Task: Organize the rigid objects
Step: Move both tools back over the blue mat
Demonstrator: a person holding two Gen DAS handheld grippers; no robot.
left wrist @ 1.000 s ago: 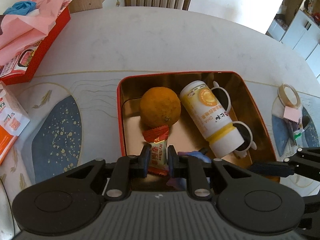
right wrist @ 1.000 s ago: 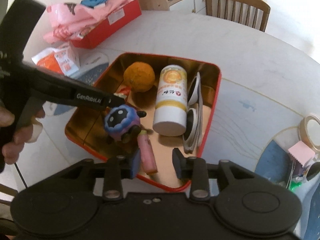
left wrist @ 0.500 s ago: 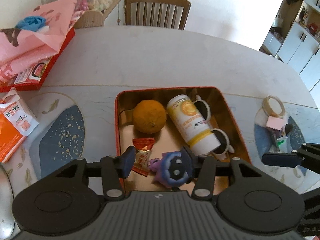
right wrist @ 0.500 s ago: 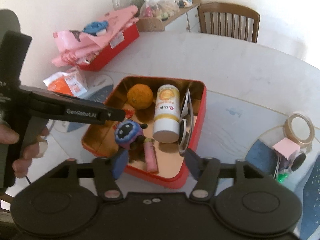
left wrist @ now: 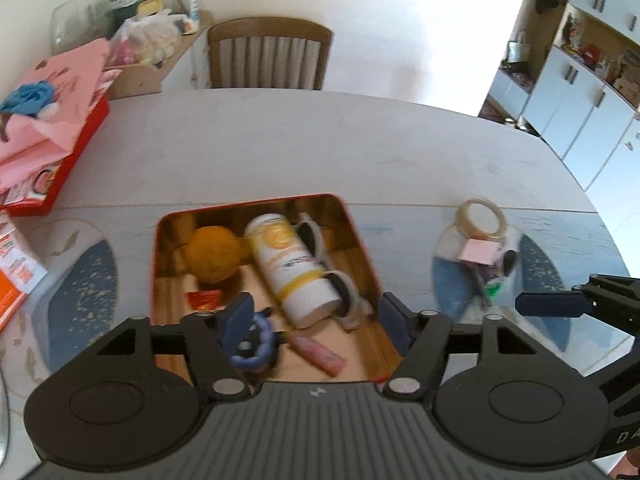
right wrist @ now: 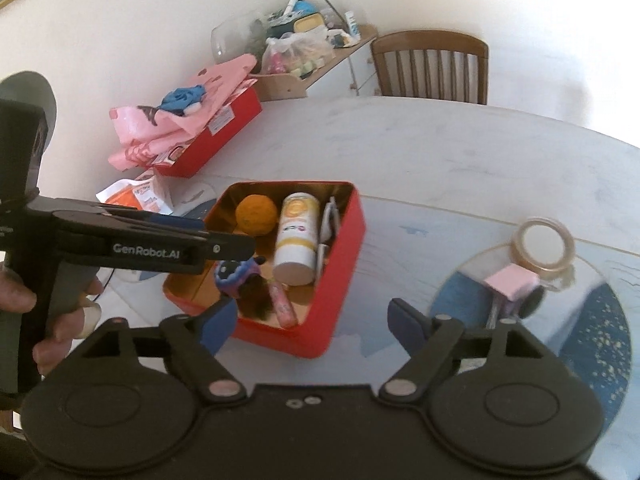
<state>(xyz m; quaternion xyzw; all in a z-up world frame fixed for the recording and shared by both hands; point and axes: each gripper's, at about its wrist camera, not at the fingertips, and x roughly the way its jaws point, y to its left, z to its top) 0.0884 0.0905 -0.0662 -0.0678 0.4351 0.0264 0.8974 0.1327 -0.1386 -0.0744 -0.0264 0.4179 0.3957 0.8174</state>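
Between the wide-spread, empty fingers of the left gripper [left wrist: 314, 316], the red tin [left wrist: 362, 240] already holds orange [left wrist: 212, 254], bottle [left wrist: 294, 268], toy [left wrist: 256, 340] and pink tube [left wrist: 318, 354]; right gripper [right wrist: 308, 320] equally wide; tape roll [right wrist: 544, 244] apparently left on the worktop [right wrist: 440, 148].

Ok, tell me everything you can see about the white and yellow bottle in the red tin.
The bottle is a white cylinder with an orange-yellow round logo, a yellow band and dark print. It lies on its side in the red tin, flat end facing the camera, between the orange and the white-framed sunglasses, which it touches. No hand-held gripper holds it.
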